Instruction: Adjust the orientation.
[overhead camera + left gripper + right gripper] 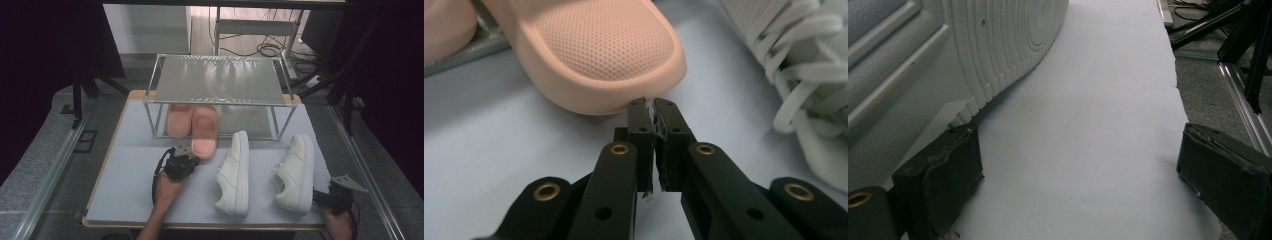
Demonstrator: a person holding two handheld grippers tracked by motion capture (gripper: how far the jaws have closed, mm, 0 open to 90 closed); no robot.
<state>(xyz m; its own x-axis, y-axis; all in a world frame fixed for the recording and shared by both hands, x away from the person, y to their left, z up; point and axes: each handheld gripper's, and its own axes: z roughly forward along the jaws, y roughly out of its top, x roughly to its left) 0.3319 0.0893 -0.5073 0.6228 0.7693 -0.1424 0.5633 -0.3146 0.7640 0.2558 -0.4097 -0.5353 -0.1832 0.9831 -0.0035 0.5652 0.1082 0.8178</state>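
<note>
A pink slipper (204, 131) (599, 45) lies half out of the front of a metal shoe rack (220, 80). Its twin (179, 120) (444, 25) sits beside it on the rack's bottom shelf. My left gripper (183, 154) (651, 104) is shut, its tips touching the near end of the protruding slipper and holding nothing. Two white sneakers lie on the table, one in the middle (234, 172) (804, 65) and one to the right (294, 172) (973, 45). My right gripper (320, 197) (1078, 150) is open, its left jaw against the right sneaker's heel.
The table (135, 165) is covered in pale blue-grey sheet and ends just right of my right gripper. Metal rails (50, 170) run along both sides. The rack's top shelf stands bare, and cables (270, 49) lie on the floor behind it.
</note>
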